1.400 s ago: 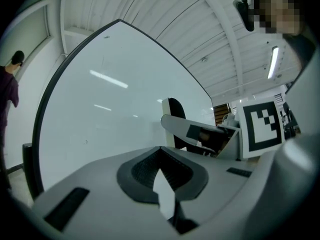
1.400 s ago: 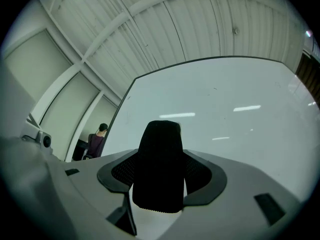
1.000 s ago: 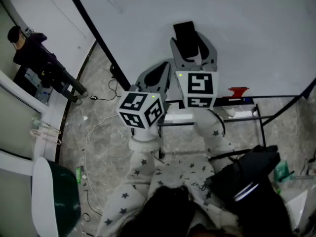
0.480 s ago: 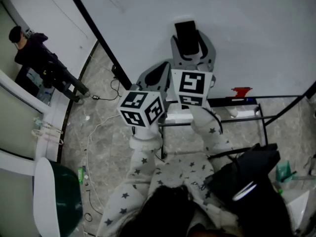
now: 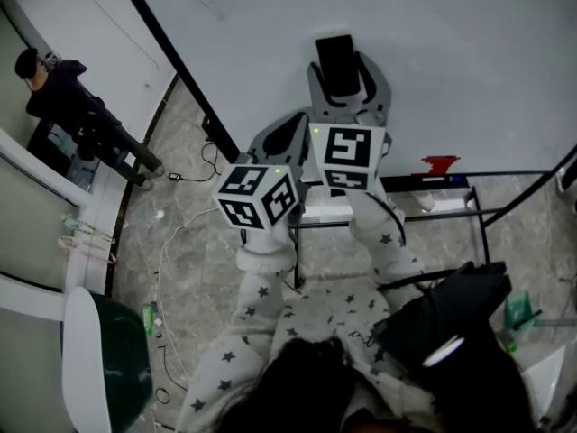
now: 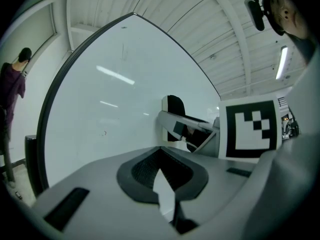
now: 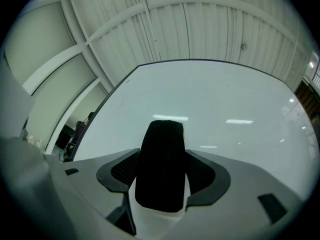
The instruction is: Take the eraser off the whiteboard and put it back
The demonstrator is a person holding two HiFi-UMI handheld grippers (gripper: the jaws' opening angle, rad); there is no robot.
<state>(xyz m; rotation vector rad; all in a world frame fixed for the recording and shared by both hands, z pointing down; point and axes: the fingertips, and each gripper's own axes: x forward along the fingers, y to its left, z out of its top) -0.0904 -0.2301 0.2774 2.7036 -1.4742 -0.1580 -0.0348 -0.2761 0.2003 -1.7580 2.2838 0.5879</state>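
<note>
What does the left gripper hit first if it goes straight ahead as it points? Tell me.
The whiteboard. The left gripper, jaws closed and empty, points at its bare white surface, left of the eraser; nothing shows in between, though the gap is hard to judge.

An office-like room: large whiteboard [image 5: 451, 52], stone-tiled floor [image 5: 180, 233], strip-lit ceiling [image 6: 175, 4].

The right gripper [image 7: 162, 176] clamps a black eraser [image 7: 161, 159] between its jaws. The eraser's far end juts past the tips toward the whiteboard [image 7: 235, 99] ahead. A person [image 7: 82, 128] stands far off to the left.
</note>
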